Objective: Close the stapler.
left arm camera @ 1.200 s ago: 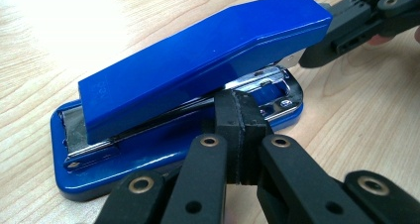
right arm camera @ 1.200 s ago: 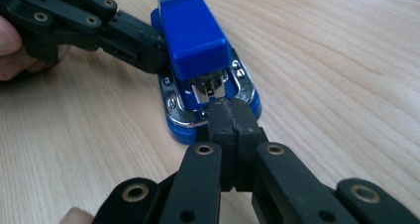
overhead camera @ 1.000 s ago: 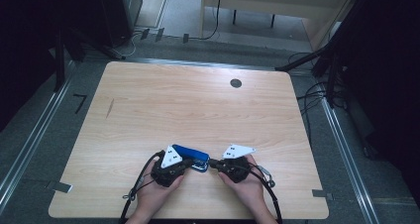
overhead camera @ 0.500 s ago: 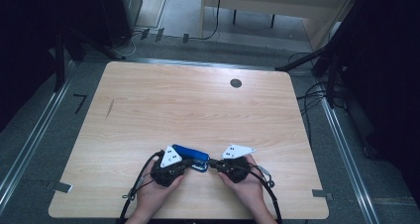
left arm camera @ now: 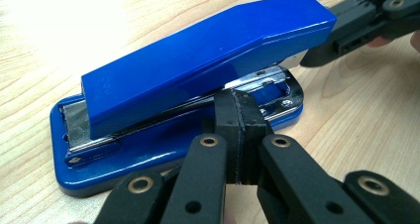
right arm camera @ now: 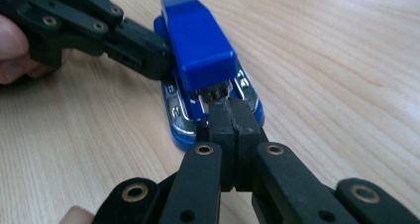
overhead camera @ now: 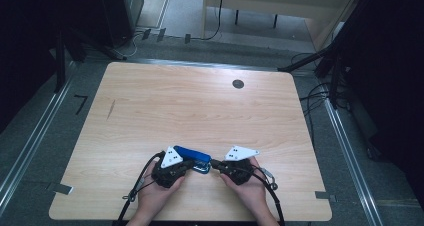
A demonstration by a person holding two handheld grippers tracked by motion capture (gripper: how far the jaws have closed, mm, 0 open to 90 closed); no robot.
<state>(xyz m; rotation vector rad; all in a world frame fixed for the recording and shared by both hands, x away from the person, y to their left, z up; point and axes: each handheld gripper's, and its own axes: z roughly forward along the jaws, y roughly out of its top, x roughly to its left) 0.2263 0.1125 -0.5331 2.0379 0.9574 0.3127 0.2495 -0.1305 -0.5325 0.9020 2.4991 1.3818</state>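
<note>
Near edge of counter (overhead camera: 150, 116), high view: two hands in from 6 o'clock, left hand (overhead camera: 152, 196) and right hand (overhead camera: 250, 191), each wrapped round a black gripper with cable trailing back. Left gripper (overhead camera: 187, 164) tipped toward 3 o'clock, right gripper (overhead camera: 214, 163) tipped toward 9 o'clock, grey three-cornered plate on top of each. Between the two tips, blue stapler (overhead camera: 192, 157), lying flat on wood, just off the near edge, slightly left of centre.

Left gripper view: jaws pressed together, nothing pinched, pads (left arm camera: 242, 130) closed flat against each other and set against long side of stapler (left arm camera: 198, 60) at its chrome tray, around 12 o'clock from jaws. Stapler top arm raised at an angle over blue base. Right gripper (left arm camera: 317, 59) at 2 o'clock, tip at stapler's far end.

Right gripper view: jaws pressed together too, empty, tip at stapler's (right arm camera: 198, 45) end where chrome shows under blue top. Left gripper (right arm camera: 166, 60) in from 10 o'clock, tip against stapler's side.

Farther out: bare wood, dark streak (overhead camera: 110, 109) at 10 o'clock, round black grommet (overhead camera: 238, 84) at 1 o'clock near far edge. Beyond counter, grey floor (overhead camera: 190, 16) with cables.
</note>
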